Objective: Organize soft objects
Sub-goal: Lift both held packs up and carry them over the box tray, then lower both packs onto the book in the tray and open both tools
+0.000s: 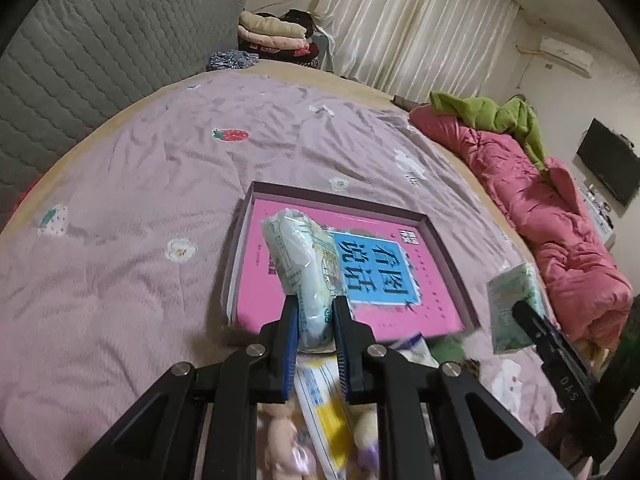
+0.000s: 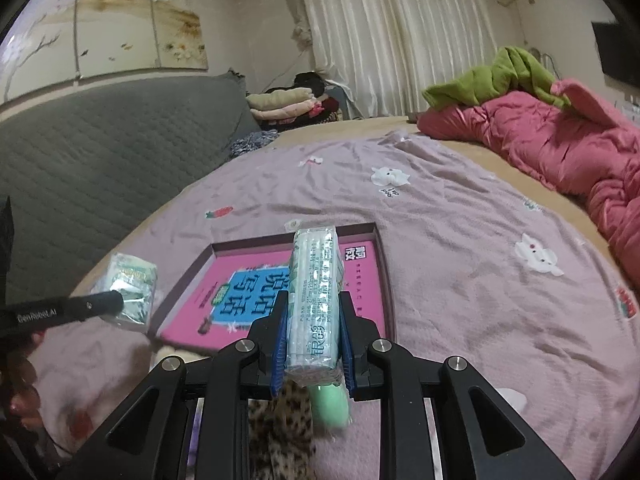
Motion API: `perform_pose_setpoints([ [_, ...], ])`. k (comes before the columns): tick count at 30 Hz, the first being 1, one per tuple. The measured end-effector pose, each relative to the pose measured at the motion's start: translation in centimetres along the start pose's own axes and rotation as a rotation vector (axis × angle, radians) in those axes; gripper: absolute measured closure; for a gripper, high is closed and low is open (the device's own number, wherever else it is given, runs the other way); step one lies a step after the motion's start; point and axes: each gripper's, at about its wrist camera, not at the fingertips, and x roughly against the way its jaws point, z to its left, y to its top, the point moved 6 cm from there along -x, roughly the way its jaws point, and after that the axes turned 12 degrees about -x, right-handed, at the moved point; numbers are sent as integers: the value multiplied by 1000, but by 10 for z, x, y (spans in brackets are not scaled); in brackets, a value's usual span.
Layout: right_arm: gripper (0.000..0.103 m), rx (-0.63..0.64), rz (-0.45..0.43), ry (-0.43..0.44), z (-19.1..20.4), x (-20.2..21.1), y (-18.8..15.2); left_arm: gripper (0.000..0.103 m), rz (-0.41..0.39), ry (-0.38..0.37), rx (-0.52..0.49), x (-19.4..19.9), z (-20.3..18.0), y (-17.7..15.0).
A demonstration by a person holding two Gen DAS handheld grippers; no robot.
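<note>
On the lilac bedspread (image 1: pixel 120 260) lies a shallow dark-rimmed box (image 1: pixel 340 197) with a pink printed bottom, also seen in the right wrist view (image 2: pixel 385 268). My left gripper (image 1: pixel 315 305) is shut on a white-green tissue pack (image 1: pixel 296 248), held above the box's near edge. The same gripper (image 2: pixel 118 300) and its pack (image 2: pixel 132 280) show at the left of the right wrist view. My right gripper (image 2: pixel 315 300) is shut on a second tissue pack (image 2: pixel 316 264), raised over the box's near right corner. That pack (image 1: pixel 508 304) appears to the right of the box in the left wrist view.
Under the grippers lie a small doll (image 1: pixel 280 432), a yellow-white packet (image 1: pixel 320 400), leopard-print fabric (image 2: pixel 280 424) and a green soft piece (image 2: pixel 332 404). A pink quilt (image 1: pixel 560 220) with a green blanket (image 1: pixel 500 112) lines the right side. A grey headboard (image 1: pixel 100 60) and folded clothes (image 1: pixel 272 36) stand behind.
</note>
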Motion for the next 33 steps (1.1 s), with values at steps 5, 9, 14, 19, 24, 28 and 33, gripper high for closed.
perform_pose_setpoints([
  [5, 80, -40, 29, 10, -5, -32, 8, 86, 22, 42, -29, -26, 4, 7],
  [9, 80, -56, 86, 44, -6, -59, 7, 86, 55, 67, -59, -49, 7, 8],
  [14, 80, -127, 174, 125, -8, -87, -3, 86, 110, 93, -83, -76, 10, 2],
  [19, 80, -138, 242, 72, -19, -106, -16, 86, 134, 118, -116, -91, 10, -3],
  [24, 78, -123, 244, -10, -33, -110, -21, 85, 128, 129, -152, -93, 6, -2],
  [28, 68, -98, 227, -73, -43, -108, -19, 84, 132, 129, -149, -92, 9, -3],
  [33, 66, -91, 214, -110, -51, -106, -16, 83, 142, 100, -127, -92, 14, -3],
])
